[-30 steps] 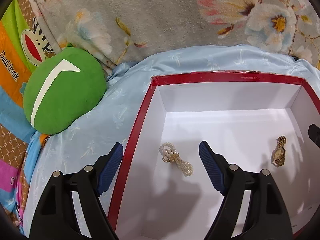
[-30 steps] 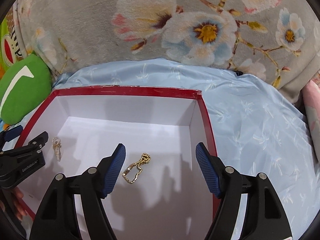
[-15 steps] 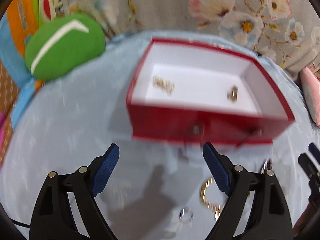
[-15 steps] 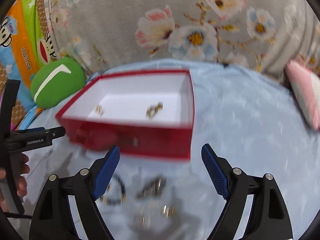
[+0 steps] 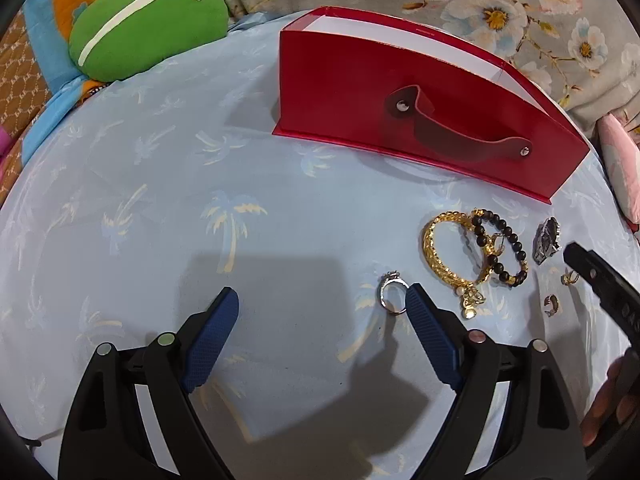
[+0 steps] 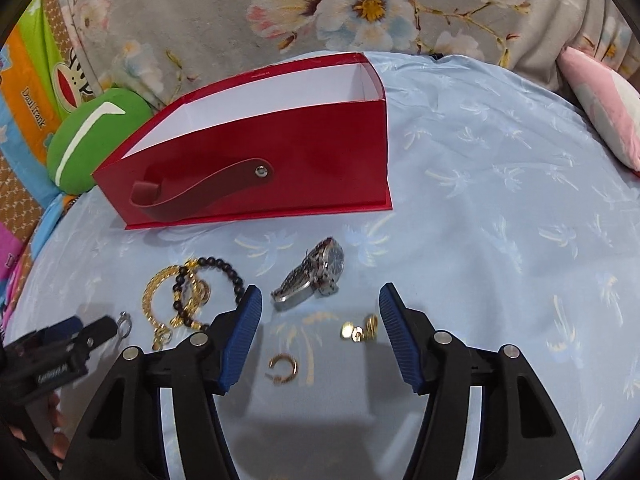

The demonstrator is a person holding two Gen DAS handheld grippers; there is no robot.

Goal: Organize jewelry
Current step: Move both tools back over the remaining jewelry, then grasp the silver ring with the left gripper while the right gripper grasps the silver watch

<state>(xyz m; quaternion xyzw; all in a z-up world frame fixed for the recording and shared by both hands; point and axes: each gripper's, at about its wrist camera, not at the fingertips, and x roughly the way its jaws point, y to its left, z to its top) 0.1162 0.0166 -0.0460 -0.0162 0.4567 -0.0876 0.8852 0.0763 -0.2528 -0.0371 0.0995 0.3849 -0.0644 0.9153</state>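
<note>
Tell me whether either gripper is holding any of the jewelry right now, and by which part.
Nothing is held. The left gripper and the right gripper are both open and empty above the cloth; the silver ring lies loose beside one left fingertip.

A red box [image 6: 288,156] with a white inside is being shown beyond the blue-padded fingertips [image 6: 244,332] of the right gripper [image 6: 320,304]. A pale blue sheet [image 6: 480,208] printed with cream palm trees is being seen beneath them. A silver watch [image 6: 316,276] is lying just ahead, gold earrings [image 6: 360,330] between the fingers. Left of them, a gold bracelet [image 5: 448,248] and a black beaded bracelet [image 5: 500,248] are being shown. A green cushion [image 5: 144,24] striped white is lying far left.
</note>
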